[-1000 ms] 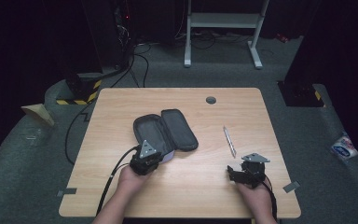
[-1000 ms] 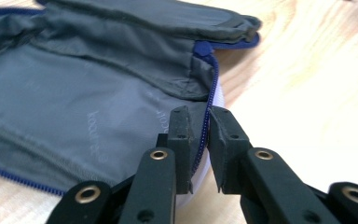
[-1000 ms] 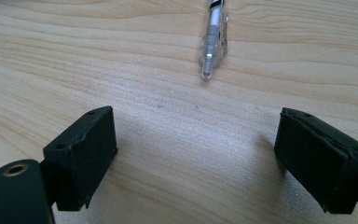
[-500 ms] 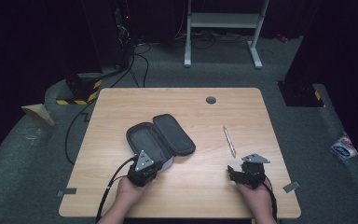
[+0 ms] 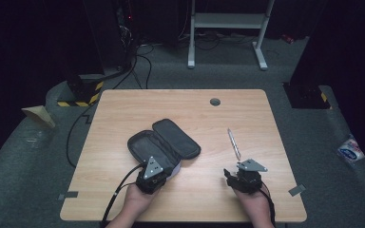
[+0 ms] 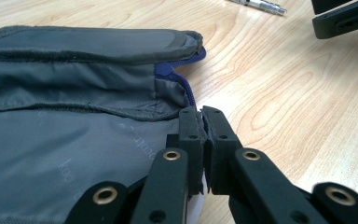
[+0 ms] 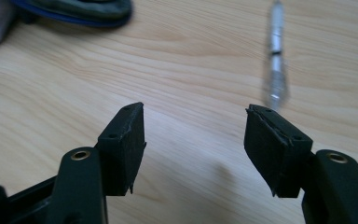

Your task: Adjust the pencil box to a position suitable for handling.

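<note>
Where the left tool point(image 6: 203, 122) pinches: pouch point(image 6: 74, 107) edge; pen point(image 5: 233, 143) well apart.

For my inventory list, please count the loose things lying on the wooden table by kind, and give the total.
Grey zip case, lying open: 1
Silver pen: 1
Total: 2
</note>
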The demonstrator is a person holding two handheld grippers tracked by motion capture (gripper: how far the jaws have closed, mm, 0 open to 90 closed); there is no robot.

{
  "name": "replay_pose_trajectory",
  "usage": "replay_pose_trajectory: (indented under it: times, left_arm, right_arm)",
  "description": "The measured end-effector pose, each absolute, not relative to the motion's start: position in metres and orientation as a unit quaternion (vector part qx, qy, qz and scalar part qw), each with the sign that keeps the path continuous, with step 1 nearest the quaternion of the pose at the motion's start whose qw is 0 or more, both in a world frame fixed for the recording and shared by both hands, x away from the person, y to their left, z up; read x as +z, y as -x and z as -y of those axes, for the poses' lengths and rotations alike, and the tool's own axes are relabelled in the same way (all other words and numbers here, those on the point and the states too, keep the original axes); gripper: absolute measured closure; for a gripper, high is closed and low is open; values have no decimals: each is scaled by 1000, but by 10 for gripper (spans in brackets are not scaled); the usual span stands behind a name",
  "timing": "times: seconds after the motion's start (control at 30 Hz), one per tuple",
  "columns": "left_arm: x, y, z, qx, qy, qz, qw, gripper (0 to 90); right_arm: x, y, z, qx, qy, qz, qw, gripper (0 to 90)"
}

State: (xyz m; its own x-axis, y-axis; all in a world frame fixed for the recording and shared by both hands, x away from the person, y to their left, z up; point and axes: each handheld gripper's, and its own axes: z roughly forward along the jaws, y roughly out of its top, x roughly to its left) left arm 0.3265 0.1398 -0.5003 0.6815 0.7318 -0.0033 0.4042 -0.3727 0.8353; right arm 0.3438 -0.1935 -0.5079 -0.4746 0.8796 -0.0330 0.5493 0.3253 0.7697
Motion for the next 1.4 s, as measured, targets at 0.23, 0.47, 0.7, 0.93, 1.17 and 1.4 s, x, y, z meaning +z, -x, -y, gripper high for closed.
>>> replay_pose_trajectory:
  times: [0.23, 0.47, 0.7, 0.93, 1.17, 1.4]
  left_arm:
    - [-500, -321, -126, 181, -811, -340, 441, 862]
    - [-496, -317, -119, 168, -801, -344, 460, 798]
    - [-483, -322, -140, 195, -801, -342, 451, 705]
    - [-475, -342, -197, 246, -760, -412, 439, 673]
    - [-483, -359, -249, 277, -713, -489, 419, 578]
    - [-501, -373, -261, 244, -707, -521, 411, 574]
  right_arm:
    - [-507, -337, 161, 372, -424, -798, 214, 380]
    - [-508, -329, 134, 381, -390, -814, 202, 380]
    - [-511, -326, 127, 378, -376, -821, 204, 379]
    - [-515, -325, 137, 377, -388, -818, 199, 380]
    - [-517, -325, 137, 373, -391, -817, 199, 380]
    - [-518, -325, 136, 371, -392, -818, 198, 385]
